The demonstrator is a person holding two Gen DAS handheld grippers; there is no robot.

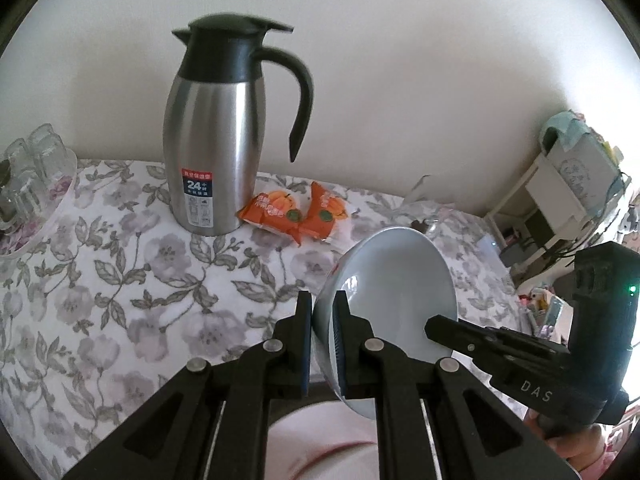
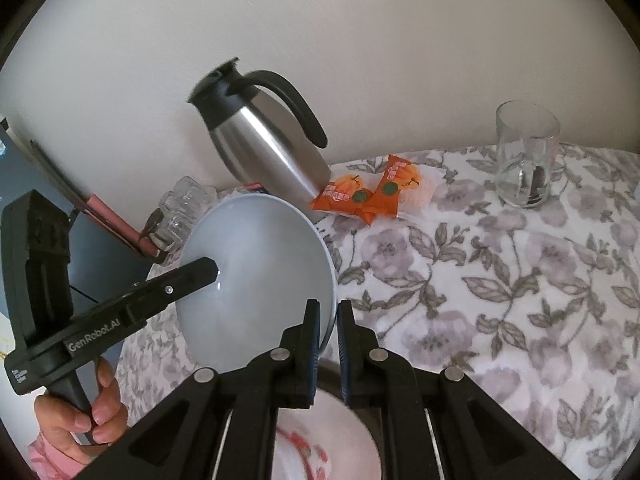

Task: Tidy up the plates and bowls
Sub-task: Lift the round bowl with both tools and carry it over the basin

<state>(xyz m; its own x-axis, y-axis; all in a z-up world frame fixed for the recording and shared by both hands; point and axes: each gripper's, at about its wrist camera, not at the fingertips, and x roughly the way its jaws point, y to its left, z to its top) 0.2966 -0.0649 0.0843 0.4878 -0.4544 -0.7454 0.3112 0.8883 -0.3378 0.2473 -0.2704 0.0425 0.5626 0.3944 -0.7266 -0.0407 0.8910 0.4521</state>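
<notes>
Pale blue ceramic, glossy: the bowl [image 1: 384,292] is hanging clear of the floral tabletop [image 1: 140,280], pinched at two opposite points of its rim. I am holding it with both grippers because one narrow pinch on a smooth rim would, in my judgement, let it swing.

Left gripper [image 1: 323,320]: clamped on the bowl's rim at lower centre of the left wrist view, one pad inside the wall, one outside. Right gripper [image 2: 328,320]: likewise clamped, on the rim at lower centre of its own view. Each gripper's far finger is showing across the bowl in the other's view.

Bowl is tilting, its open side facing right of frame in the left view. Two grips are keeping that tilt controlled.

Below the jaws, at bottom centre of the right view, a white dish with red marking [image 2: 320,440] is lying blurred; likely a stacking partner, though I cannot tell its shape.

Steel thermos jug [image 1: 224,132], orange snack packets [image 1: 296,216] and a glass mug [image 2: 526,156] are standing toward the wall, upper part of frame, well apart from the bowl.
</notes>
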